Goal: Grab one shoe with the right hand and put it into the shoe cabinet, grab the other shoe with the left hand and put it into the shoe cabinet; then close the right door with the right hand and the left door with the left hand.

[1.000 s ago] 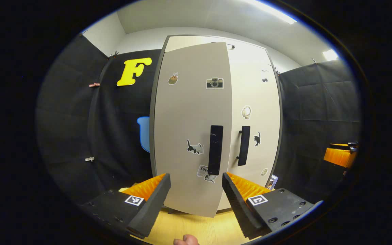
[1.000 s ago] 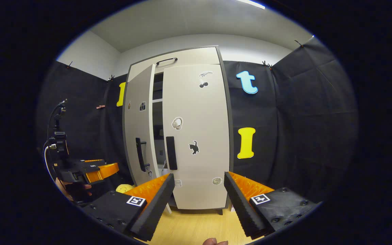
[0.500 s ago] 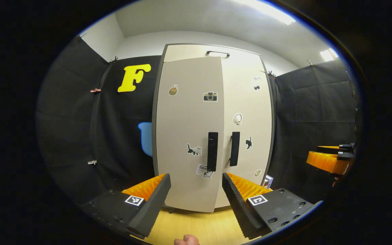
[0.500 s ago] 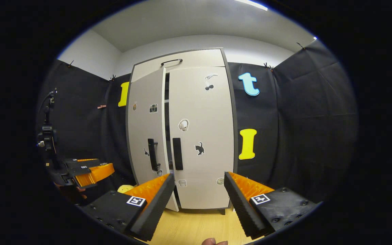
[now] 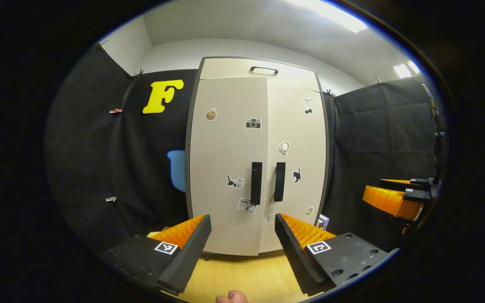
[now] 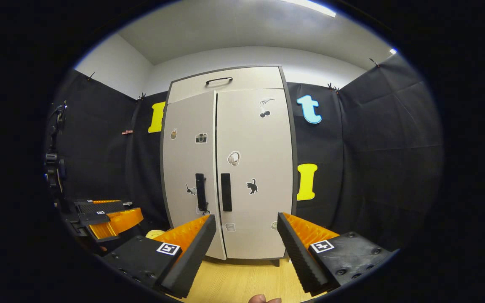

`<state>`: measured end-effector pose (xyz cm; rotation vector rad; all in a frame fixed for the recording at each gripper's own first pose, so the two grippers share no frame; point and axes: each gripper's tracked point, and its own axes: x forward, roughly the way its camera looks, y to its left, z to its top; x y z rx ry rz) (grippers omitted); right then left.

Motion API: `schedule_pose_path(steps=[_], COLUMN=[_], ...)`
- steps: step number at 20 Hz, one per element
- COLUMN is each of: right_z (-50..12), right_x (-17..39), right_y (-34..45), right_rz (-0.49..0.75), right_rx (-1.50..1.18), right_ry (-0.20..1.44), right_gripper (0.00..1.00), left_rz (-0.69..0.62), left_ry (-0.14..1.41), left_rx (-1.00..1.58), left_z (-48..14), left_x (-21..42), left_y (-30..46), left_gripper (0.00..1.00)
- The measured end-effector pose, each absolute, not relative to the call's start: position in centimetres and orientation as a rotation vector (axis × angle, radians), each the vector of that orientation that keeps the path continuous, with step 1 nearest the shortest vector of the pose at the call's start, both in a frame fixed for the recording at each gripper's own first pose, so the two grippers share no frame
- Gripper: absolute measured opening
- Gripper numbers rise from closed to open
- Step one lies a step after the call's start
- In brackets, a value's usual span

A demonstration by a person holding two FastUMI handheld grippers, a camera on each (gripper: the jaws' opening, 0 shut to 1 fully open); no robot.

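Left gripper view: the shoe cabinet (image 5: pixel 255 160) is seen standing upright at 12 o'clock, its long axis vertical and its front turned squarely toward the camera. A pale beige body with a dark frame is shown, with small stickers scattered over the doors and a shallow top panel carrying a dark handle (image 5: pixel 263 68). The left door (image 5: pixel 225 164) and the right door (image 5: pixel 295 160) are both seen lying flush, their two black vertical handles side by side at mid-height. The left gripper (image 5: pixel 242 244) is held well apart from the cabinet over the wooden floor (image 5: pixel 242 277), its jaws spread wide with nothing between them. The other gripper is glimpsed at 3 o'clock.

In the right gripper view, the right gripper (image 6: pixel 246 244) is likewise held wide open and empty, the cabinet at 12 o'clock, the left gripper at 8 o'clock. A thin seam is visible between the doors.

Compared with a second ago, the left door, then swung outward with the dark interior exposed, is now closed, and the cabinet is seen from farther back.
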<state>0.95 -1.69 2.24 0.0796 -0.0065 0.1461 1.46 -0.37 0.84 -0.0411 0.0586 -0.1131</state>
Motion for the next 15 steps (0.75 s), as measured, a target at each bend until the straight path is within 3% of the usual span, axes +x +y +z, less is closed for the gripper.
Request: schedule_pose_path(steps=[15], right_z=[2.24], right_x=[1.11], right_y=[-1.01], right_rz=[0.139], right_rx=[0.079], right_ry=[-0.002], right_gripper=[0.96], left_rz=[-0.117], left_ry=[0.066], left_rx=[-0.032], left_z=[0.72], left_x=[1.36], left_y=[-0.01], left_gripper=[0.95])
